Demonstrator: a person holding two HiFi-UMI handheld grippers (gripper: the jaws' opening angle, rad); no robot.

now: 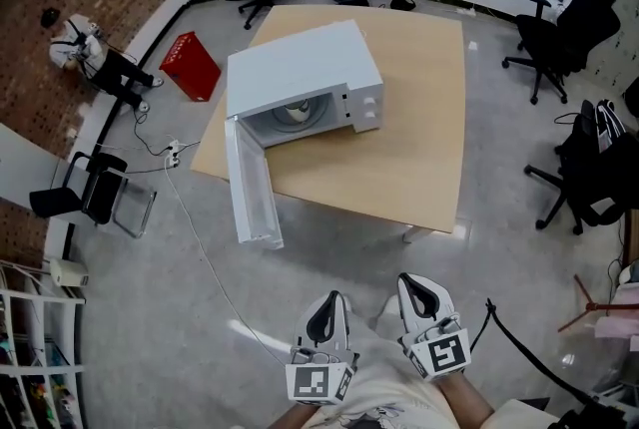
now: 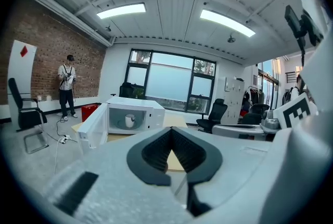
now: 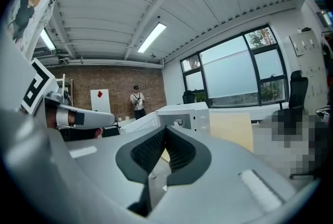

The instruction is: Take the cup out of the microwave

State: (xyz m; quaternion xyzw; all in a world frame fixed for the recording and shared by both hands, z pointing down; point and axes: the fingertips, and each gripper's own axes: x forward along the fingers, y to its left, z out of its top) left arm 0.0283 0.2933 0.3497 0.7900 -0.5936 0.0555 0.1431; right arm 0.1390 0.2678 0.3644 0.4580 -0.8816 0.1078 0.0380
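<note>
Ahead on the table (image 1: pixel 419 118): microwave (image 1: pixel 300 68), door (image 1: pixel 250 183) swung open leftward.
Cup (image 2: pixel 130 120): upright inside, well ahead, slightly left of you.
Left tongs (image 2: pixel 170 130): pinched together, empty, your nearer side.
Right tongs (image 3: pixel 165 129): closed too, empty.
Views: left gripper view shows the cup plainly; head view barely.

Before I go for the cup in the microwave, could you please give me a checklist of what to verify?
1. Door open: ok.
2. Cup inside microwave: ok.
3. Left claw open for a grasp: not ok, shut and empty.
4. Right claw open: not ok, shut and empty.
5. Claws close to the table: not ok, bare floor lies between.
6. Cup's handle side: cannot tell.
</note>
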